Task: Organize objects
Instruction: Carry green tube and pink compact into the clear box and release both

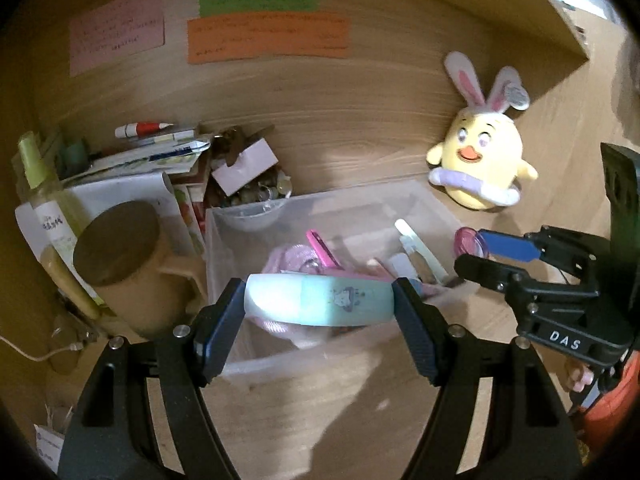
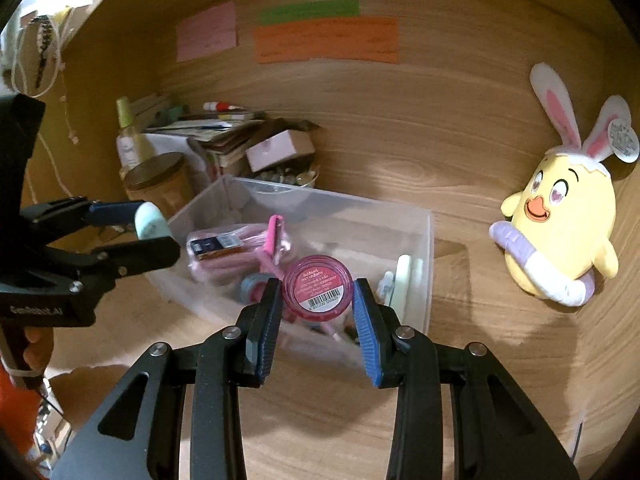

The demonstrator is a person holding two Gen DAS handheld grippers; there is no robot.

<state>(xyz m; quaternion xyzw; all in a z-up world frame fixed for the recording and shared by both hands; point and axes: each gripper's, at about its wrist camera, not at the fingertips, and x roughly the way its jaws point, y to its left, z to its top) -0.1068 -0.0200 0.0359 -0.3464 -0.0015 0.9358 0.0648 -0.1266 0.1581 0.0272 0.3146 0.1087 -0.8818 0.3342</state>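
Left gripper (image 1: pixel 320 300), seen along its own fingers: both pads clamp the ends of a pale mint-green case (image 1: pixel 318 300) printed with a small cartoon figure, held crosswise between the fingertips. Beyond and below the fingertips lies a clear plastic bin (image 1: pixel 280 360) on the wooden desk (image 1: pixel 340 420); a pink comb (image 1: pixel 320 249) and pale green sticks (image 1: pixel 420 248) lie inside it. Past the left finger stand a tan lidded mug (image 1: pixel 132 264) and a green spray bottle (image 1: pixel 44 196); further off, a heap of papers (image 1: pixel 152 152). Beyond the right finger a yellow chick plush (image 1: pixel 480 164) with rabbit ears leans at the back wall.

Right gripper (image 2: pixel 316 292), own view: pads pressed on opposite sides of a small round pink jar (image 2: pixel 318 286), barcode label facing the camera, held above the near wall of the same bin. The left gripper enters off the left finger, mint case at its tip. Coloured paper notes (image 2: pixel 326 40) hang on the wall ahead of the fingertips
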